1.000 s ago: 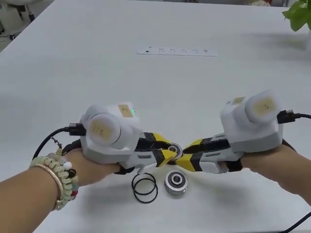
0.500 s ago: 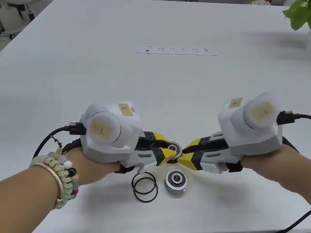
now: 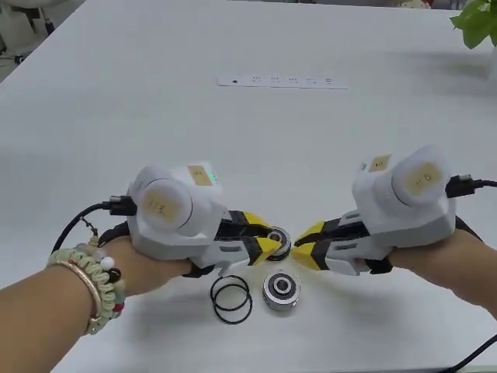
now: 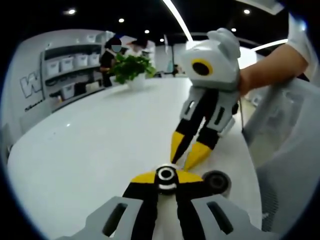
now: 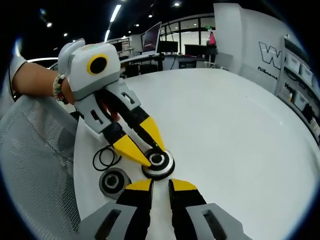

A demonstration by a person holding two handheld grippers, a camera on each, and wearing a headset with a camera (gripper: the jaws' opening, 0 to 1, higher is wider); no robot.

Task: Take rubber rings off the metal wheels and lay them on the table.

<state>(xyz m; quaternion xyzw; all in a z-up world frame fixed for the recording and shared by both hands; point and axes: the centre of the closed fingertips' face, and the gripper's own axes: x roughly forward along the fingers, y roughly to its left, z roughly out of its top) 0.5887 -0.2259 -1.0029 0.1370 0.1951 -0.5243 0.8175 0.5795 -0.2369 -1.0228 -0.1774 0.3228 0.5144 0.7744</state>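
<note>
Bright, even overhead light. Ceiling strips glare in both gripper views. Soft shadows on white table. Fisheye edges bend, and backgrounds go slightly soft.

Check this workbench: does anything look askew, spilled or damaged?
Nothing stands out. Two rubber rings lie flat, overlapping, beside a metal wheel on the table; a second wheel sits clamped in the left gripper. No spill or damage shows.

We see one metal wheel, silver and black, pinched between the left gripper tips. A second wheel lies flat on the table just beneath those tips, and two thin black rubber rings overlap just beside it, under the gripper's body.
</note>
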